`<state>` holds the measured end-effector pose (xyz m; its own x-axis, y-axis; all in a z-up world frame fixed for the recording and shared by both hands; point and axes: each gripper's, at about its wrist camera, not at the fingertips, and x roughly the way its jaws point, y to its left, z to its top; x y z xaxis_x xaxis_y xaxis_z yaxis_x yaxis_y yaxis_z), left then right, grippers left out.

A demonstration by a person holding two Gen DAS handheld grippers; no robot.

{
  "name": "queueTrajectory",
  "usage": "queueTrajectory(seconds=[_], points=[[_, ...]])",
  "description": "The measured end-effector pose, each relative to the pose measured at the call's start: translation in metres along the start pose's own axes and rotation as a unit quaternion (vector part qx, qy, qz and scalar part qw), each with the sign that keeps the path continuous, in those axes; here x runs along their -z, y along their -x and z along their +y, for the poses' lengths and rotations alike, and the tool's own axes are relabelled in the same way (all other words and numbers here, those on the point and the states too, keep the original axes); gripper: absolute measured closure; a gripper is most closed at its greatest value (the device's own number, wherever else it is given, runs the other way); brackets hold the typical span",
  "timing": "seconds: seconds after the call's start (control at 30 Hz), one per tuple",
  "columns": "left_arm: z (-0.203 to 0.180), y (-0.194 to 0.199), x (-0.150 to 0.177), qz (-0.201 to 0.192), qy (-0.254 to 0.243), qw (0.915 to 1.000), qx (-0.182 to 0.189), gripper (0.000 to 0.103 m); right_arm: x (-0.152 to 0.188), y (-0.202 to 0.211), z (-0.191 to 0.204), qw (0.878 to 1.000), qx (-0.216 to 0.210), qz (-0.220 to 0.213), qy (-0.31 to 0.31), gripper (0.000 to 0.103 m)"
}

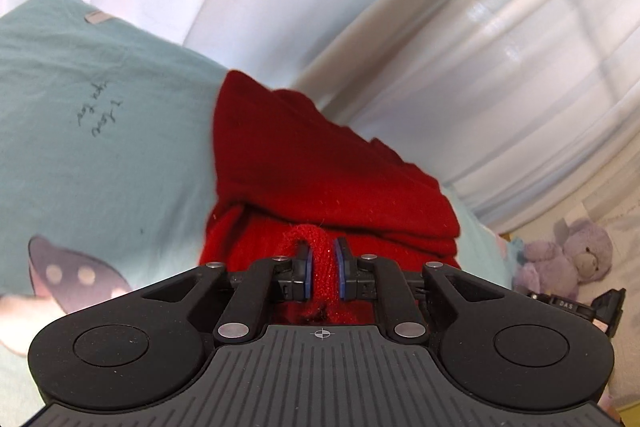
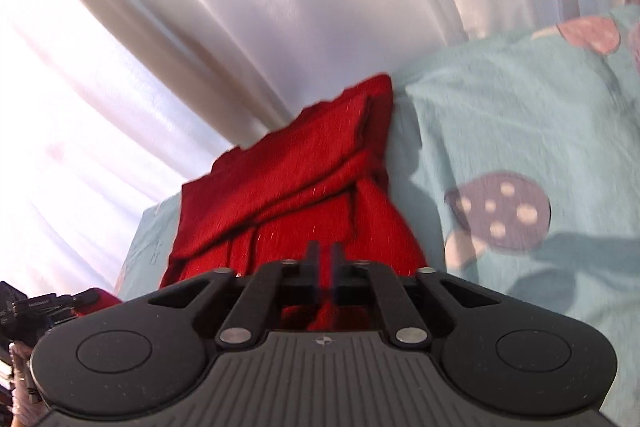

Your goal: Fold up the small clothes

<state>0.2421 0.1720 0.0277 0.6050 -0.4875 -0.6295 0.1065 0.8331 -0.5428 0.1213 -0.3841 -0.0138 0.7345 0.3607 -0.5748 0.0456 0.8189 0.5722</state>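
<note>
the curtain (image 2: 224,27) stands close behind the red cloth (image 1: 320,167); bare sheet (image 2: 520,115) on its right side gives room.

Red knit garment (image 1: 320,171): lower part hidden behind the left hand-held gripper (image 1: 323,261); far edge blurred in both views.
Garment fold between the fingers of the right hand-held gripper (image 2: 325,263): in shadow, grip contact unclear.
Handwriting (image 1: 98,113) on the teal bedsheet (image 1: 100,163): too small to read.
Purple plush toy (image 1: 568,259): partly hidden, soft focus.
Mushroom print (image 1: 76,275): cut by the gripper body.
Dark device (image 2: 36,307) at the left picture edge: cropped, unidentifiable.
</note>
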Motion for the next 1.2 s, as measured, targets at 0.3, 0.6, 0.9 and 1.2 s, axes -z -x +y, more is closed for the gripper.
queueTrajectory(seconds=[0.3, 0.6, 0.9, 1.2], points=[[0.021, -0.071, -0.006, 0.038, 0.014, 0.9981, -0.046, 0.09, -0.011, -0.047, 0.028, 0.976, 0.063, 0.037, 0.205, 0.093], [0.046, -0.074, 0.004, 0.054, 0.044, 0.9962, -0.053, 0.09, 0.034, -0.027, 0.05, 0.924, -0.039, 0.162, 0.343, 0.038], [0.045, -0.074, 0.006, 0.053, 0.043, 0.9963, -0.051, 0.09, 0.074, -0.045, 0.071, 0.834, -0.013, 0.217, 0.507, 0.066], [0.038, -0.061, -0.007, 0.014, 0.038, 0.9981, -0.046, 0.09, 0.02, -0.032, 0.06, 0.917, 0.005, 0.055, 0.394, 0.095]])
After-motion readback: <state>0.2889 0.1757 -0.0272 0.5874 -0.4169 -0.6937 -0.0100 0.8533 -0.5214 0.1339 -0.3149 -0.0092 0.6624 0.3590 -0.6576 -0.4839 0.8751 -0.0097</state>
